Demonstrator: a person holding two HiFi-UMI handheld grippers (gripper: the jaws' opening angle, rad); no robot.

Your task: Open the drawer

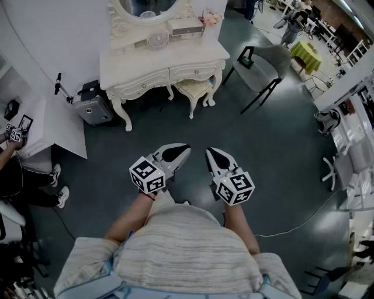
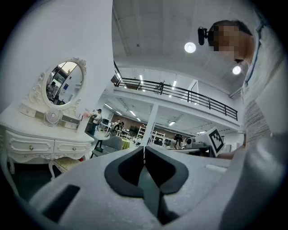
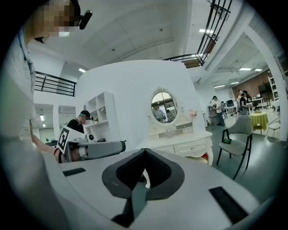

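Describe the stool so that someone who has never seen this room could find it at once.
Start at the white carved dressing table against the wall, topped by the oval mirror. The stool sits tucked between its curved legs. Unlike the grey chair nearby, it is low, backless and white-legged with a pale cushion.

Table (image 1: 134,61) well ahead of the left tongs (image 1: 186,148) and right tongs (image 1: 209,151), two drawers (image 1: 196,71) in its front, mirror (image 1: 146,7) on it, stool (image 1: 194,89) beneath, chair (image 1: 266,67) ahead-right, case (image 1: 93,108) ahead-left.
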